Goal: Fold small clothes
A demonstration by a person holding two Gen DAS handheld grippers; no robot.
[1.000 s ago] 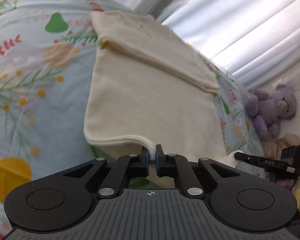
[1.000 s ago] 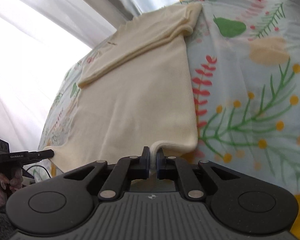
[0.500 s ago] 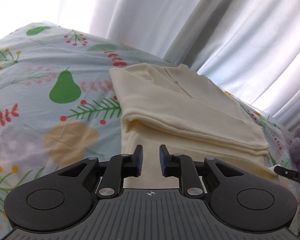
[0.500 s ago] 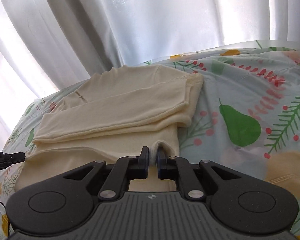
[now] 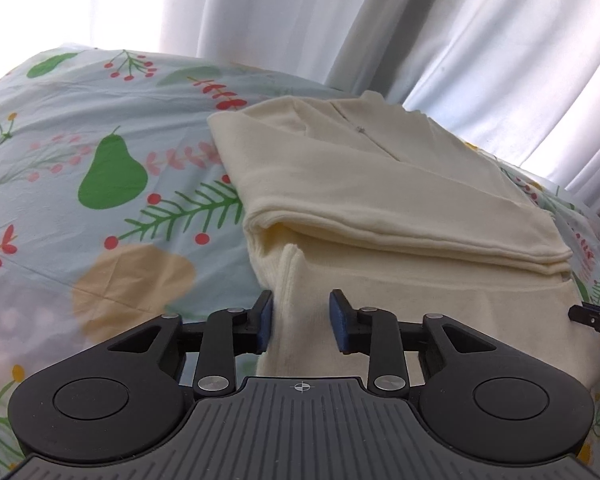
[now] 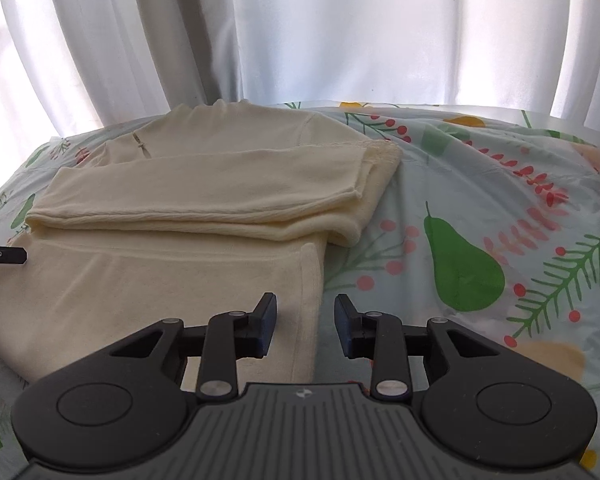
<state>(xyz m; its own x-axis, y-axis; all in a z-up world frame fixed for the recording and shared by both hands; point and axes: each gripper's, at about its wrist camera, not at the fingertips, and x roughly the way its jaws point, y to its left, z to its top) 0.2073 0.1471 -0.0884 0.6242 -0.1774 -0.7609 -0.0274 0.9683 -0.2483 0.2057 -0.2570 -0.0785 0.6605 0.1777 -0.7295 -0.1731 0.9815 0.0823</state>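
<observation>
Nearest in, the left tool (image 5: pixel 301 322) sits with its fingers spread wide, gripping nothing, straddling the left hem edge of the cream top (image 5: pixel 400 216). The left blue pad (image 5: pixel 265 322) looks to be right against the cloth's raised edge fold; the right pad stands apart, over the flat fabric. Over on the other side, the right tool (image 6: pixel 306 326) is just as wide and just as empty, its fingers either side of the garment's right hem edge, the left one above cloth, the right one above the bedsheet (image 6: pixel 500 208). The cream top (image 6: pixel 204 200) lies on the bed, its near panel spread flat and a folded band of sleeves stacked across the middle. Beyond that band, the neckline with a small placket points away toward the far side. The sheet is pale blue with green pears (image 6: pixel 460 264), red berries and sprigs. Farthest back, white curtains (image 6: pixel 320 32) hang, glowing with daylight.
</observation>
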